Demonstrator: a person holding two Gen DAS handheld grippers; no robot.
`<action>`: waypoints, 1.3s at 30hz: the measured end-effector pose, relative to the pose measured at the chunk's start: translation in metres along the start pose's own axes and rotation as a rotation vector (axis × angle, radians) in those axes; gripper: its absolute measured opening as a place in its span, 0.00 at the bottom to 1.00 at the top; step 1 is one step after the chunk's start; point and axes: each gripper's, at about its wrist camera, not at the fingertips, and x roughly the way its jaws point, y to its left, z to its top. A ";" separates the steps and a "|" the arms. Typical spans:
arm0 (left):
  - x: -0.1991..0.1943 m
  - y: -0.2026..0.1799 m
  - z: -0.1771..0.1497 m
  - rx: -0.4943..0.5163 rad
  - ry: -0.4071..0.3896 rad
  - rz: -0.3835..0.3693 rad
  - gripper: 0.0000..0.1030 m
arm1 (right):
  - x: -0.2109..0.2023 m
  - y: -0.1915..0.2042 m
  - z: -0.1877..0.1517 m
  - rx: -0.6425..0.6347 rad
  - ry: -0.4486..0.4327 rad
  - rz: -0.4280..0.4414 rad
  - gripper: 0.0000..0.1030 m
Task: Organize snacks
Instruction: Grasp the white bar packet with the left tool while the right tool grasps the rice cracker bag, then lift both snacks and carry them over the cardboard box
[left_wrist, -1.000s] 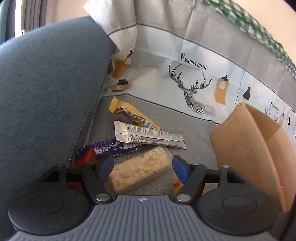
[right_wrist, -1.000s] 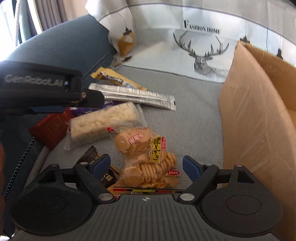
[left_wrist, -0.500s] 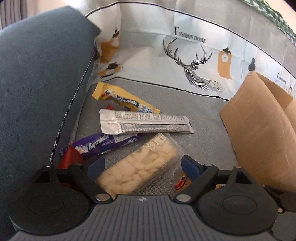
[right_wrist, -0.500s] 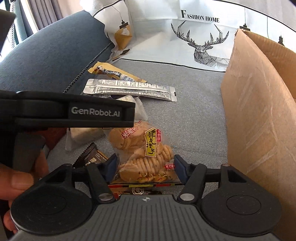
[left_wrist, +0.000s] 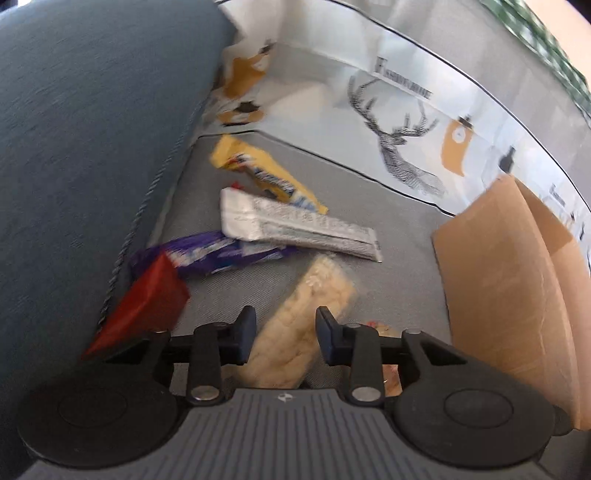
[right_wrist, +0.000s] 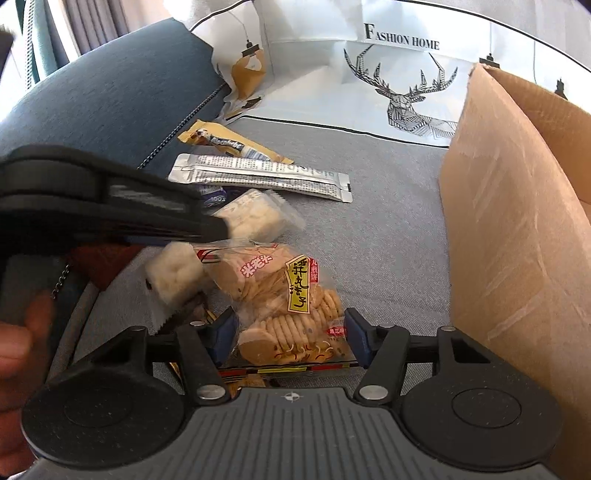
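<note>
Snacks lie on a grey sofa seat (right_wrist: 388, 229). My left gripper (left_wrist: 284, 336) has a pale puffed-rice bar (left_wrist: 306, 291) between its blue pads, and its jaws are closing on the bar's near end. From the right wrist view, that gripper's black body (right_wrist: 110, 199) crosses over the same bar (right_wrist: 251, 218), with a hand (right_wrist: 18, 332) behind it. My right gripper (right_wrist: 288, 338) is shut on a clear bag of round crackers (right_wrist: 280, 291), its pads pressing both sides of the bag's near end.
A silver packet (left_wrist: 295, 225), a yellow Alpenliebe stick (left_wrist: 266, 173), a purple one (left_wrist: 214, 254) and a red packet (left_wrist: 147, 299) lie near the blue cushion (left_wrist: 74, 147). An open cardboard box (right_wrist: 517, 221) stands on the right. A deer-print cloth (right_wrist: 406, 96) covers the back.
The left jaws widened, then closed in on the rice bar, and the left view tipped a little. The right jaws narrowed onto the cracker bag. The left gripper's body now crosses the right view.
</note>
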 end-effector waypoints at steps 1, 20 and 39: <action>-0.001 0.000 -0.001 0.001 0.006 0.002 0.38 | 0.000 0.000 0.000 0.001 0.000 -0.006 0.60; 0.021 -0.026 -0.009 0.211 0.024 0.105 0.43 | 0.004 -0.006 0.002 0.036 -0.008 -0.054 0.59; 0.020 -0.026 -0.008 0.216 0.045 0.073 0.40 | 0.003 -0.008 0.005 0.066 -0.037 -0.059 0.57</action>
